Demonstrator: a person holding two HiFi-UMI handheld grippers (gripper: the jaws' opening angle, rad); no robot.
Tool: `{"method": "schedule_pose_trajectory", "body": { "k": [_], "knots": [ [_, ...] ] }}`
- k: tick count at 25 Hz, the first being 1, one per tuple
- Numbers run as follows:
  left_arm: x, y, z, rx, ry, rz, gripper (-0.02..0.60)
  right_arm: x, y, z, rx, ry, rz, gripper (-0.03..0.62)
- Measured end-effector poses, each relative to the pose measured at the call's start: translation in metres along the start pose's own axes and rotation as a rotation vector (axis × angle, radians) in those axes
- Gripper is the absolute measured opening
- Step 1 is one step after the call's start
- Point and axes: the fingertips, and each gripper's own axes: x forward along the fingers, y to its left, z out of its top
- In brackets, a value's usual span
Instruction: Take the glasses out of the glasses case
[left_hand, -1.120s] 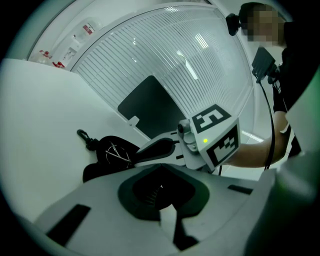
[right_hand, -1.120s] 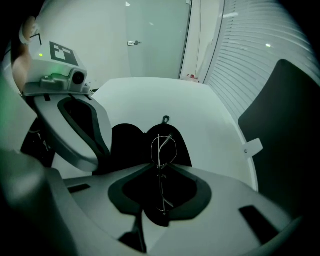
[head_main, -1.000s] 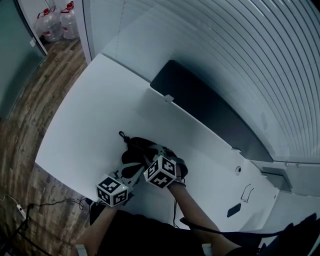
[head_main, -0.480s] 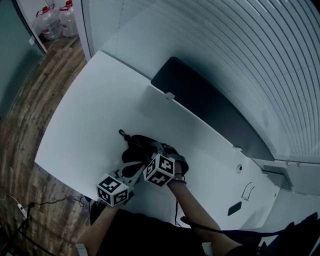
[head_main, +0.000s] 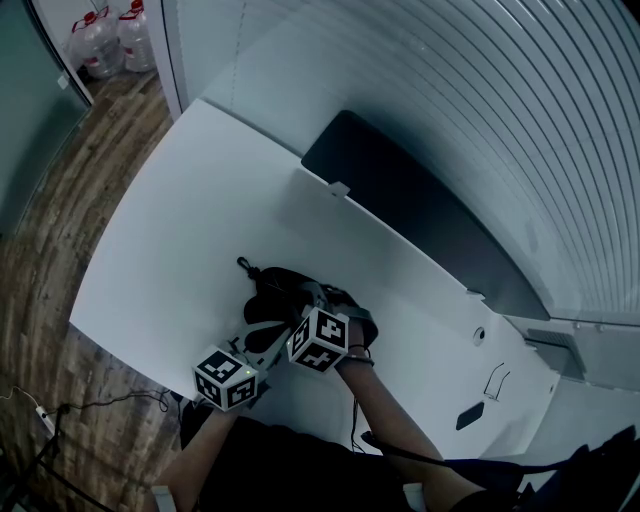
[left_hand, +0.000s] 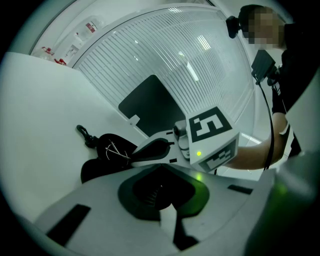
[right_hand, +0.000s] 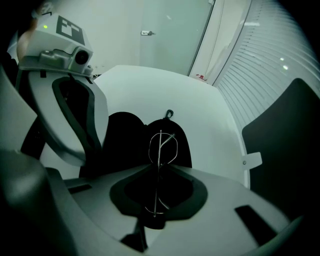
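Glasses (right_hand: 160, 150) (thin wire frame) pinched by right hand-held gripper (right_hand: 156, 170) over case (right_hand: 125, 135).

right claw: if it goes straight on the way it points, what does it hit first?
Probably the black case on the table, just beyond the glasses that the right claw holds; depth is hard to judge.

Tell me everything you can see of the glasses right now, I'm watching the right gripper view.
The glasses are a thin, silvery wire frame with rounded rims; the lenses can't be made out. They stand upright and edge-on between the jaws of the right gripper, which are shut on the frame's lower part, with one rim sticking out past the tips. Behind them the black case lies on the white table. Whether the frame touches the case is unclear.
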Motion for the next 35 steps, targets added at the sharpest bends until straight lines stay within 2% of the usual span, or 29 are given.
{"method": "schedule_pose_trajectory", "body": {
  "k": [3, 9, 24, 35],
  "knots": [
    [0.001, 0.0, -0.001, -0.001, 0.0, -0.001, 0.009, -0.001, 0.0, -0.001, -0.013, -0.003, -0.016, 0.044],
    [0.0, -0.001, -0.001, 0.001, -0.002, -0.002, 0.009, -0.007, -0.002, -0.003, 0.025, -0.025, -0.043, 0.038],
    [0.002, -0.007, 0.002, 0.015, -0.01, -0.012, 0.009, -0.023, -0.009, 0.007, 0.069, -0.077, -0.066, 0.038],
    [-0.003, -0.013, 0.016, 0.066, -0.026, -0.014, 0.009, -0.039, -0.008, 0.017, 0.163, -0.147, -0.07, 0.038]
  ]
}}
